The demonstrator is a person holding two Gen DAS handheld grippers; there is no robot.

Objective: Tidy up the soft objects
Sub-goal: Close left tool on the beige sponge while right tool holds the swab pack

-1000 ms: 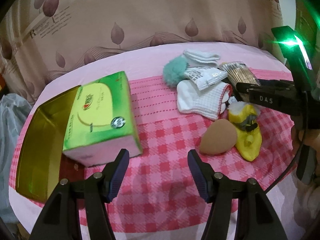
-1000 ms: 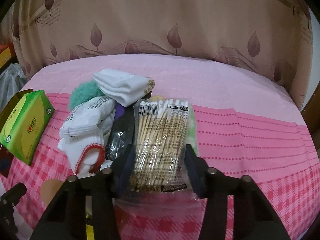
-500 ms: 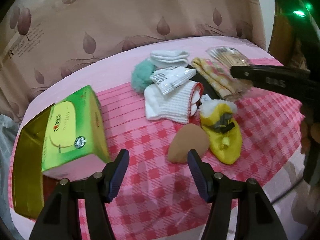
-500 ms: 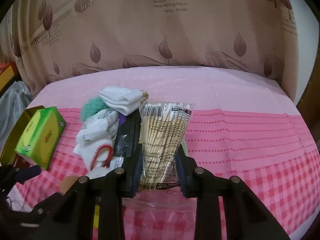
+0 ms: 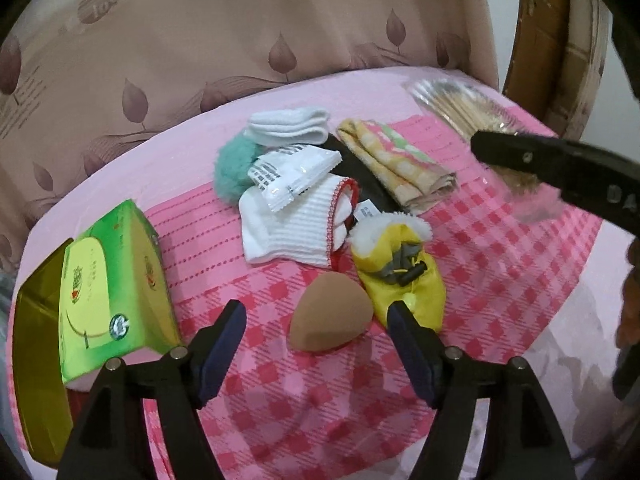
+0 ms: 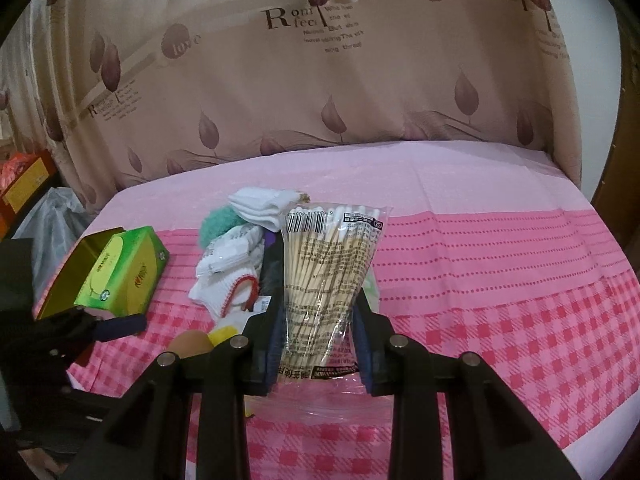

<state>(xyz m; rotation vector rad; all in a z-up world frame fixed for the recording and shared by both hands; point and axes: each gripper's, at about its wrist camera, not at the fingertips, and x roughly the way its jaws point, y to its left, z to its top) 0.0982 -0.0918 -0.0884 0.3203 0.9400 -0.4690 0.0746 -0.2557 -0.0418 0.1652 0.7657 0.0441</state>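
While my right gripper (image 6: 316,340) clamps the cotton swab packet (image 6: 326,276) by its lower half, clear of the table (image 6: 500,272), I worry the slick plastic could slide out between the pads, or the swabs bend under the squeeze. My left gripper (image 5: 316,336) is empty, its jaws opening around the brown sponge (image 5: 330,314), which lies on the checked cloth touching the yellow slipper (image 5: 404,276). If I close carelessly, the right-hand finger may snag that slipper, and the rounded sponge could squirt sideways toward the white socks (image 5: 294,228).
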